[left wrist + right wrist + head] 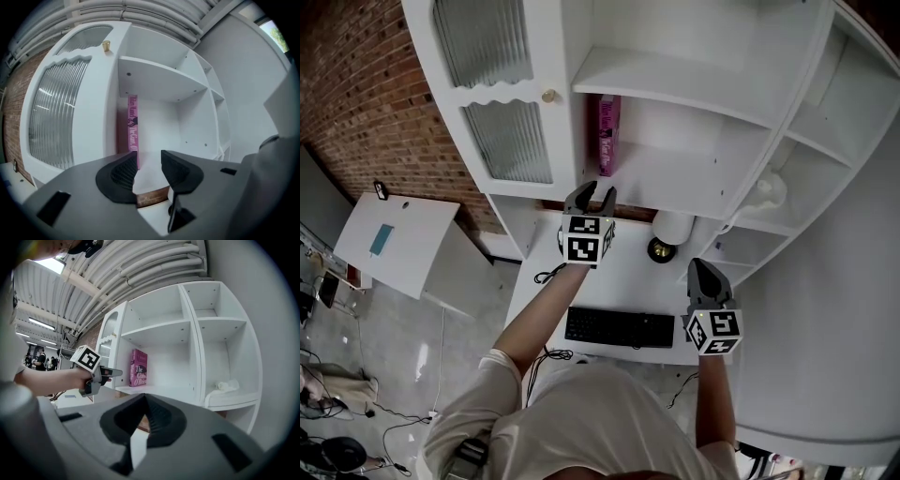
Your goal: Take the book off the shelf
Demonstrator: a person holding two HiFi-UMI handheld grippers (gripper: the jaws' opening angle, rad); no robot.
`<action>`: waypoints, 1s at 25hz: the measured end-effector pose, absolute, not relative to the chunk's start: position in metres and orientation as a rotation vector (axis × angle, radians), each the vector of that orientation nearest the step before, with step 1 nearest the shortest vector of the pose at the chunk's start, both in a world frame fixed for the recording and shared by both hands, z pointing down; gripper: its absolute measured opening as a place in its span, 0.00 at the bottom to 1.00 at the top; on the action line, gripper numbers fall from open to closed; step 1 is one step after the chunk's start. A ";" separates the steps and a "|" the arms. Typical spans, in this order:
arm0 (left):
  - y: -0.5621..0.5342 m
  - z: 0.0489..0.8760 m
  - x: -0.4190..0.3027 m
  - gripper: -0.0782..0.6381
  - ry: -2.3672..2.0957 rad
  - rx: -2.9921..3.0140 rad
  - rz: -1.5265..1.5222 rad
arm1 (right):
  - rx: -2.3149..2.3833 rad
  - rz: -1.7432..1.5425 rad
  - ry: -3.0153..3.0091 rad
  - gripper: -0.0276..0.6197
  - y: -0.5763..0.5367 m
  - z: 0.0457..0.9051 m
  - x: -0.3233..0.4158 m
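Left gripper [595,195] jaws apart, empty, book [608,134] just ahead; right gripper [704,268] jaws together.

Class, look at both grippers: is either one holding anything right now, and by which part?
Nothing is held. The left gripper has its jaws apart, short of the pink book upright on the shelf; the right gripper is closed on nothing.

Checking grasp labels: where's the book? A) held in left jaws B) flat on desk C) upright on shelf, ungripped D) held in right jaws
C: the book stands upright on the shelf; the left gripper is open in front of it, jaws not on it.
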State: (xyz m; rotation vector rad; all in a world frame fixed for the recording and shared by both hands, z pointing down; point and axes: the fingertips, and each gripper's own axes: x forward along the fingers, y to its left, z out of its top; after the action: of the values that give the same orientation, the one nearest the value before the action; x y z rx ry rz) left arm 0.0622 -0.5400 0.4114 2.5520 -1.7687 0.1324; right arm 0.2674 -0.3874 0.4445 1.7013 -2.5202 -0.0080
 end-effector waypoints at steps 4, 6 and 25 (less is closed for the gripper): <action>-0.566 0.401 0.063 0.34 -1.817 2.506 0.113 | 1.694 -0.010 -2.524 0.05 -0.392 0.444 0.267; -0.577 0.396 0.064 0.34 -1.841 2.483 0.099 | 1.691 -0.007 -2.525 0.05 -0.394 0.446 0.267; -0.658 0.391 0.066 0.42 -2.023 2.257 0.083 | 1.699 0.043 -2.529 0.05 -0.404 0.455 0.282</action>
State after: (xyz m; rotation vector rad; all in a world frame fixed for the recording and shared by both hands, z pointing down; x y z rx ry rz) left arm 0.0657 -0.6583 0.3907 2.2571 -2.0234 0.0829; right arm 0.2815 -0.4041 0.4552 1.6994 -2.5290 0.0429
